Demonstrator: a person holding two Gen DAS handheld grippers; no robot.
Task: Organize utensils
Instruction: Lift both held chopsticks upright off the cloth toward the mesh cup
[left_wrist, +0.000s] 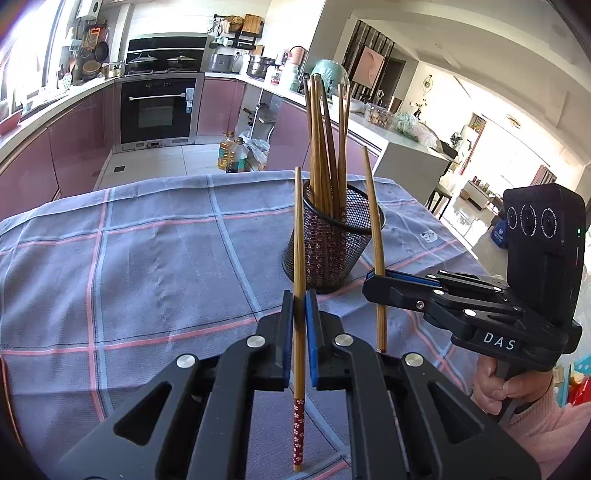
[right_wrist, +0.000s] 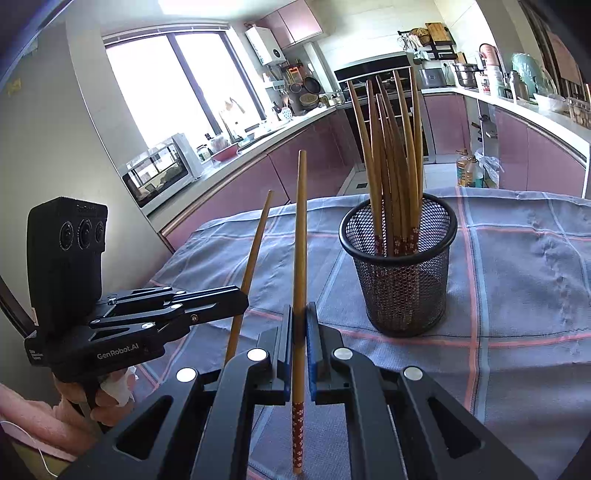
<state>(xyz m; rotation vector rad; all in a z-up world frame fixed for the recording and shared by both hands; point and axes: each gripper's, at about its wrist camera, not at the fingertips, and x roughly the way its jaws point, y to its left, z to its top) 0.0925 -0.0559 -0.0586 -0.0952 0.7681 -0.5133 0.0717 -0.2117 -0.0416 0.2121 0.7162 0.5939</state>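
My left gripper (left_wrist: 300, 306) is shut on a wooden chopstick (left_wrist: 299, 240) that stands nearly upright, its red flowered end pointing down. To its right, my right gripper (left_wrist: 376, 282) is shut on a second chopstick (left_wrist: 372, 206), also upright. In the right wrist view the right gripper (right_wrist: 299, 321) pinches its chopstick (right_wrist: 301, 229), and the left gripper (right_wrist: 242, 299) holds the other chopstick (right_wrist: 255, 243), tilted. A black mesh cup (left_wrist: 332, 258) (right_wrist: 402, 288) stands just beyond both grippers, with several chopsticks (left_wrist: 325, 147) (right_wrist: 391, 166) upright in it.
A blue-grey checked cloth (left_wrist: 147, 266) (right_wrist: 517, 295) covers the table. A hand (left_wrist: 495, 384) in a pink sleeve holds the right gripper's handle. Oil bottles (left_wrist: 232, 151) stand on the kitchen floor past the table's far edge; pink cabinets and an oven lie behind.
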